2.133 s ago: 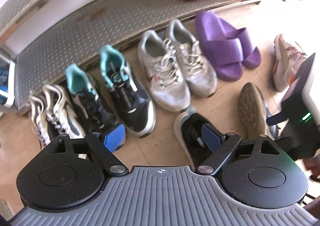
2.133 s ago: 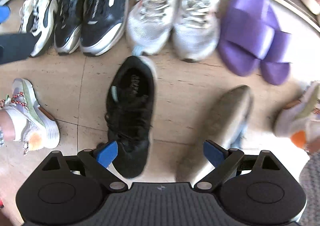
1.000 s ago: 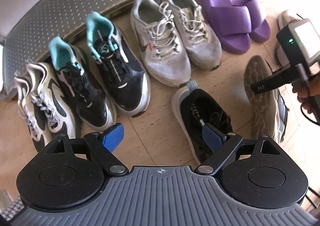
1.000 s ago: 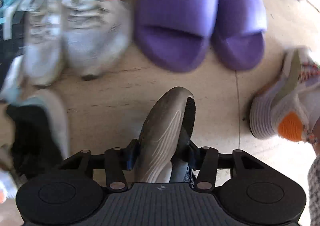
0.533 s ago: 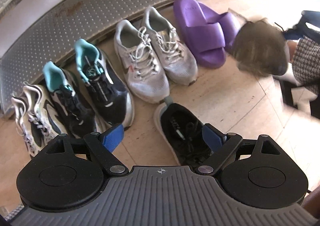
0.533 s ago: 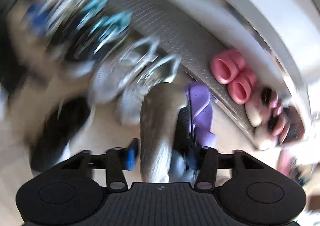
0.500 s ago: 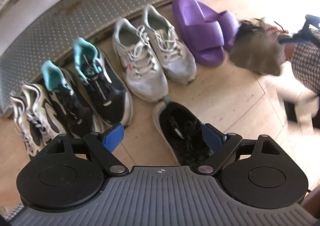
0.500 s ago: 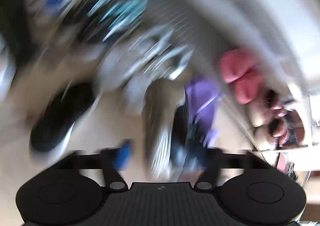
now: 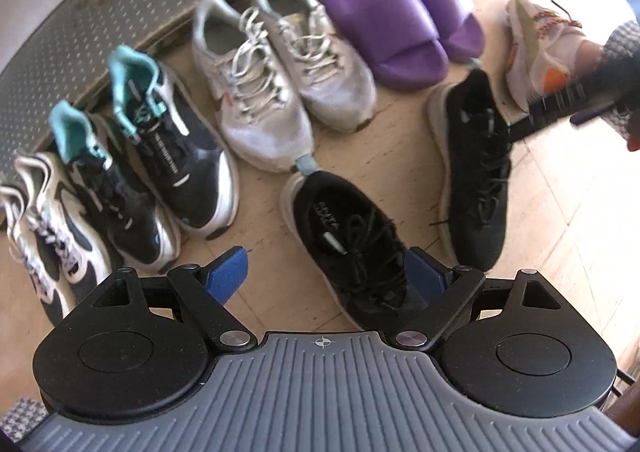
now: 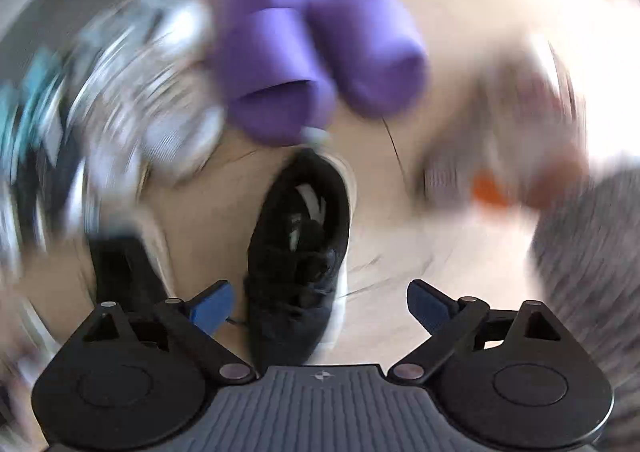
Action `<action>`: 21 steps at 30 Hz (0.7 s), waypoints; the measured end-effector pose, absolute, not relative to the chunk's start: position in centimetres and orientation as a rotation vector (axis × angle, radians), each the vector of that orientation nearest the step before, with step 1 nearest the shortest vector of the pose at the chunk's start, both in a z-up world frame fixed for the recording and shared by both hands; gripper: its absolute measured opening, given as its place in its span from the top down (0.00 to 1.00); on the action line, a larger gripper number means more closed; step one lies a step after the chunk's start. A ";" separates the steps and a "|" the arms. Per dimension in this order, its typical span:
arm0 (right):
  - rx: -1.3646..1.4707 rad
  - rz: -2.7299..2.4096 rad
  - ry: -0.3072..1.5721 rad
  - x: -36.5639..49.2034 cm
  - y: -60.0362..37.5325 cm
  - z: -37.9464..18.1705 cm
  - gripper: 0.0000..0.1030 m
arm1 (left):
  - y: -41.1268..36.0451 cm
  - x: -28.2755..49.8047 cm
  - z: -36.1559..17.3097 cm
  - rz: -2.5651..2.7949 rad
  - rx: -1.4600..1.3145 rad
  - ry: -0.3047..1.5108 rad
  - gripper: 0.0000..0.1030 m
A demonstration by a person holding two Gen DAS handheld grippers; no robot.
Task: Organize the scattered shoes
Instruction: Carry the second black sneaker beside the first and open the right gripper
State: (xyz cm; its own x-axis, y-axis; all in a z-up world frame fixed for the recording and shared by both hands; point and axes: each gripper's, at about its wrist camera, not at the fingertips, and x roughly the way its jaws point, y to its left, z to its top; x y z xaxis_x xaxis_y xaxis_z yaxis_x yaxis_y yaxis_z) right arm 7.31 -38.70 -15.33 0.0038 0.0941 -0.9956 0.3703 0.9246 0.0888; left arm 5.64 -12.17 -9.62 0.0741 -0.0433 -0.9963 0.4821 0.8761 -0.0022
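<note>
Over floor | right fingers point(image 10: 218, 306) opening, apart from black shoe point(image 10: 298, 252)

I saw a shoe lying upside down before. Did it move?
Yes. That black shoe now sits upright, closer to the purple slides than before, beside its mate.
</note>
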 end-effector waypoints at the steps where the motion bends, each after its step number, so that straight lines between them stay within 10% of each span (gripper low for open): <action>1: 0.449 -0.256 1.562 7.1 -39.2 -15.9 0.09 | -11.9 5.7 -9.5 -0.402 0.370 1.452 0.13; 17: -0.018 -0.153 1.544 8.9 -32.7 -23.3 0.04 | -8.2 7.2 -9.5 -0.305 0.306 1.465 0.13; 21: -0.082 -0.155 1.617 8.6 -31.6 -24.6 0.25 | -7.7 7.2 -9.3 -0.300 0.294 1.462 0.13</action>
